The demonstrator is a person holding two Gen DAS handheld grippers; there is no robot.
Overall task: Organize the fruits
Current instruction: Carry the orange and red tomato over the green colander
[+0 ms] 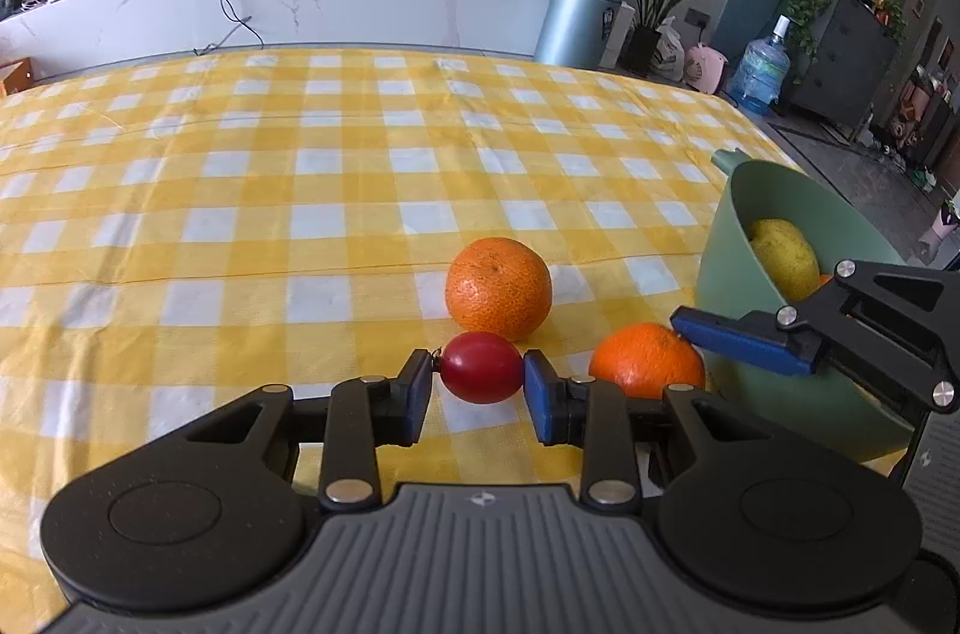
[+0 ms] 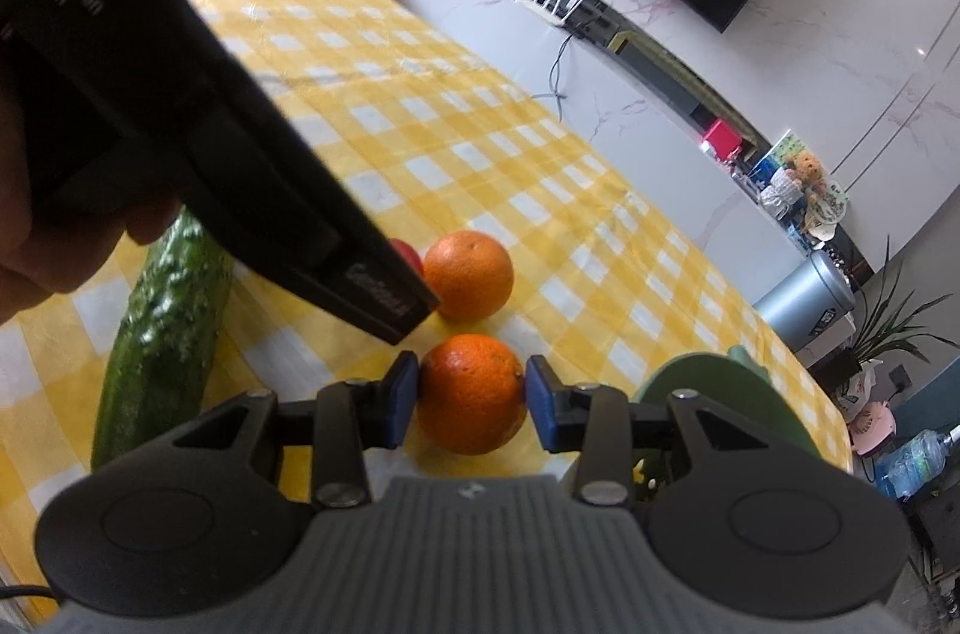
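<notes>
A small red fruit (image 1: 483,374) was pinched between the 2 blue pads of the left gripper (image 1: 480,385) on a table covered in a yellow-and-white checked cloth (image 1: 300,190). The pads were seen pressed against both sides of the fruit, which sat low over the cloth.

An orange (image 2: 471,392) was clamped in the same way by the right gripper (image 2: 471,397), its pads set against the left and right sides of the fruit. In the left wrist view this orange (image 1: 648,361) was seen just to the right of the red fruit, with 1 blue finger (image 1: 741,340) of the right gripper laid along its far side.

A second orange (image 1: 498,287) was left free on the cloth just behind the red fruit, close to both held fruits but gripped by neither tool. In the right wrist view it (image 2: 469,275) was partly framed by the black body of the left gripper (image 2: 240,153), and a hand (image 2: 54,244) was glimpsed at the left edge of the picture.

A green bowl (image 1: 735,328) was placed near the right edge of the table, beside the clamped orange, with a yellow fruit (image 1: 783,256) resting inside it. A long dark-green cucumber (image 2: 162,340) was seen lying on the cloth near the front edge, to the left of the oranges.
</notes>
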